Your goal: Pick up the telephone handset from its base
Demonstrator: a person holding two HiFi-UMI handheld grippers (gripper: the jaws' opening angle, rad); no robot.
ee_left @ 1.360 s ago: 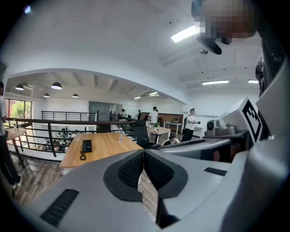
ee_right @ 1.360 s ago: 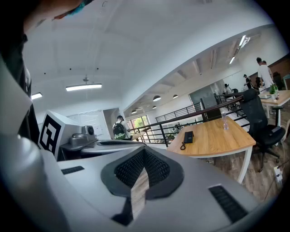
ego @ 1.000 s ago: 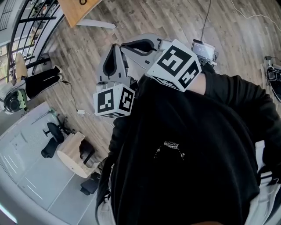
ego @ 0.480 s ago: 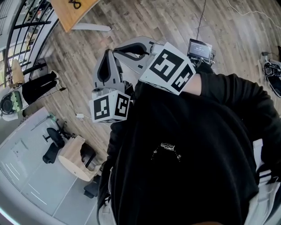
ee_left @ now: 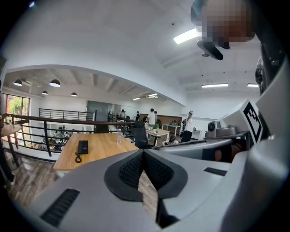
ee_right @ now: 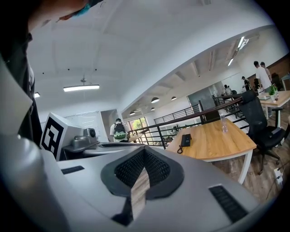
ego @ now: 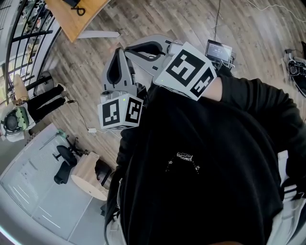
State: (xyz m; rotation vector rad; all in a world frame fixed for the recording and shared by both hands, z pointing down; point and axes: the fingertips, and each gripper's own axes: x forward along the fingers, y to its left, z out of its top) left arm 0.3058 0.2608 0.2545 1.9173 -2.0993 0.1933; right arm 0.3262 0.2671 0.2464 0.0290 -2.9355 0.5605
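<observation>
Close against the person's black top (ego: 205,162) both tools are carried as they were a second ago: the left tool (ee_left: 144,152) has its ribbed pads pressed together with nothing between them, and the right tool (ee_right: 144,150) is likewise closed and empty, the two lying side by side above the wooden floor (ego: 158,19), which shows through the slit below each pair of pads. What has changed is the view beyond them. From the head camera the corner of the wooden bench (ego: 88,21) has slid further into the top left, and the dark telephone (ego: 73,3) now shows at the upper edge with its cord (ego: 81,10), where a second ago only the cord loop peeked in. The telephone lies flat on that bench, well apart from both tools; it is too small to tell the handset from its base. A clear bottle (ee_right: 223,122) stands further along the same bench, and beyond it a black railing (ee_right: 190,115) runs past a person with a green backpack (ee_right: 119,130)
</observation>
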